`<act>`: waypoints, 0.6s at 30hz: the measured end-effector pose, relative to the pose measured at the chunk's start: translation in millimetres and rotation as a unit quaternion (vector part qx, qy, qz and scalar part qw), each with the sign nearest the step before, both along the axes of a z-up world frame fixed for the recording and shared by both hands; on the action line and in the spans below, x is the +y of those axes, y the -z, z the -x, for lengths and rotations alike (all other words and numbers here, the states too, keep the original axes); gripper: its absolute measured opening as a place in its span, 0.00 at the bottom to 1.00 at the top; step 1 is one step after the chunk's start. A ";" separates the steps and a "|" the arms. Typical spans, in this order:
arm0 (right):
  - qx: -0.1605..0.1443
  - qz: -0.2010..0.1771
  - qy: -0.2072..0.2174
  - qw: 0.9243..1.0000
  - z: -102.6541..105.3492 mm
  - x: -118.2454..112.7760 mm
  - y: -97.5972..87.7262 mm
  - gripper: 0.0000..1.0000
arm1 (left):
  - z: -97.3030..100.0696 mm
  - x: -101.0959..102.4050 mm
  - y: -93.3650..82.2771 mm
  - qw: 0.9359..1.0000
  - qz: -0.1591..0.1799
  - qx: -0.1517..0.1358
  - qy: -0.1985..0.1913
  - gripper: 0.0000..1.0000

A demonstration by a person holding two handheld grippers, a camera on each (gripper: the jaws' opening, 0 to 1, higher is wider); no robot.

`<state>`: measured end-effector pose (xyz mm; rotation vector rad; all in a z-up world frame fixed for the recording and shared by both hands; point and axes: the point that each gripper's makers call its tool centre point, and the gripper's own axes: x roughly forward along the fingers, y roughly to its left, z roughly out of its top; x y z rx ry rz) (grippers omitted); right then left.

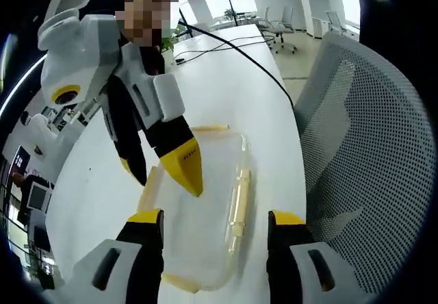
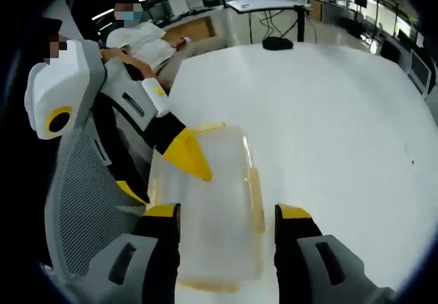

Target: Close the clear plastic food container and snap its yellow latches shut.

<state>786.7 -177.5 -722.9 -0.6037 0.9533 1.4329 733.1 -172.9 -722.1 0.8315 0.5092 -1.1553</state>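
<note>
container (image 1: pixel 205 208) on white table (image 1: pixel 233 85), near edge, by chair (image 1: pixel 363 146) | lid looks down | latches (image 1: pixel 238 205) state unclear, snapping likely left | left gripper (image 1: pixel 215 225) open, straddling it | right gripper (image 2: pixel 229 222) open, over it

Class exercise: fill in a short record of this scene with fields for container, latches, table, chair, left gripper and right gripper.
container: clear box, lid on, lying on the table
latches: yellow latch along one long side; whether snapped, cannot tell
table: white, with cables at its far end
chair: grey mesh chair beside the table
left gripper: open, jaws astride the container
right gripper: open, over the container's other end
</note>
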 end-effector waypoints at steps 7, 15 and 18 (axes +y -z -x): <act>-0.020 -0.018 0.023 0.999 -3.1 -7.3 -8.1 0.55 | -2.6 6.2 -3.2 1.000 0.015 0.013 -0.021 0.61; -0.046 -0.030 0.044 0.997 -2.0 -19.5 -16.0 0.59 | -10.5 15.8 -10.7 0.998 0.037 0.025 -0.053 0.63; -0.058 -0.031 0.051 0.997 -1.5 -27.9 -18.5 0.60 | -13.1 18.6 -11.3 0.997 0.043 0.032 -0.063 0.66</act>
